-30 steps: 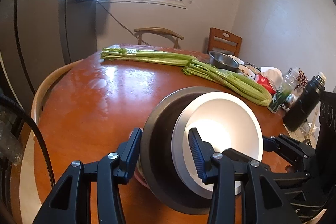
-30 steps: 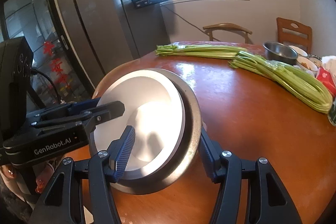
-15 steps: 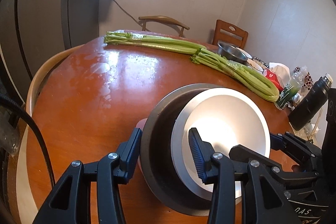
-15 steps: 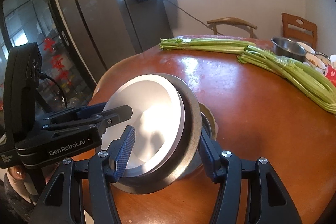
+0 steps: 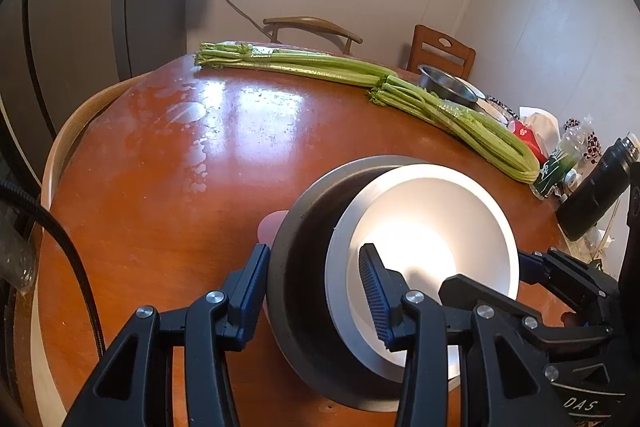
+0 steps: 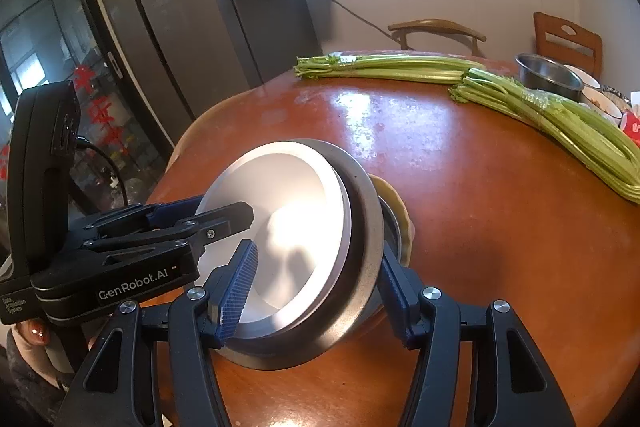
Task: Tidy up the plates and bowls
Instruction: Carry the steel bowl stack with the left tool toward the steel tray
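Note:
A stack of nested dishes is held between both grippers above the round wooden table [image 5: 168,163]. A white bowl [image 5: 432,239] sits inside a steel bowl [image 5: 304,267]; both also show in the right wrist view, the white bowl [image 6: 288,211] inside the steel bowl [image 6: 360,267]. My left gripper [image 5: 312,291] is shut on the stack's near rim. My right gripper [image 6: 316,287] is shut on the opposite rim. A pink dish edge [image 5: 270,225] and a yellowish dish [image 6: 394,203] peek out beneath the stack.
Two celery bunches [image 5: 452,115] lie across the far side of the table. A steel bowl [image 5: 448,87], small bowls, packets and a black flask [image 5: 596,195] stand at the right edge. Chairs stand behind the table and at its left rim.
Both grippers have lifted and tilted the stack slightly; the dishes beneath it have come into view. The grips are unchanged.

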`<state>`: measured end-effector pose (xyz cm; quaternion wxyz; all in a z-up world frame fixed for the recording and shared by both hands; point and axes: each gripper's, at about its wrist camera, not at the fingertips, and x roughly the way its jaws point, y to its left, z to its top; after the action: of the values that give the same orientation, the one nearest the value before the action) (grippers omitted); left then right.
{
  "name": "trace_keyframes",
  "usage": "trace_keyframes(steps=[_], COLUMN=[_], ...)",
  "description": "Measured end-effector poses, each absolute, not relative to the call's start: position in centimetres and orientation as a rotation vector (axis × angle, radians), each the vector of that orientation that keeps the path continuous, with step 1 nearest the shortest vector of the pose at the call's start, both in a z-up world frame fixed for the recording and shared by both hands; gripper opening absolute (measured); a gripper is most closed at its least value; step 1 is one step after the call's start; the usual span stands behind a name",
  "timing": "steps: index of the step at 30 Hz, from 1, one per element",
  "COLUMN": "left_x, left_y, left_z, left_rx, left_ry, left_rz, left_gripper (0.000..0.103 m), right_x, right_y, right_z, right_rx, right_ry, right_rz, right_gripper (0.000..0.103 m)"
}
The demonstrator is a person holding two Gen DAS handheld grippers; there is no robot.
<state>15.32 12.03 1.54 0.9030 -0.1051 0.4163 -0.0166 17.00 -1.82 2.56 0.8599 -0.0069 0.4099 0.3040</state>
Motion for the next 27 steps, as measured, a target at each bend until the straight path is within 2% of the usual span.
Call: trace_keyframes(steps=[27], left_x=[15.7], left_y=[11.5], left_z=[0.3], left_rx=[-0.187], left_ry=[0.879], left_rz=[-0.023], left_gripper=[0.045], right_x=[17.2], right_y=[-1.5], right_z=[1.4], right_rx=[-0.059], right_ry=[0.867], right_rz=[0.602], right_gripper=[0.062])
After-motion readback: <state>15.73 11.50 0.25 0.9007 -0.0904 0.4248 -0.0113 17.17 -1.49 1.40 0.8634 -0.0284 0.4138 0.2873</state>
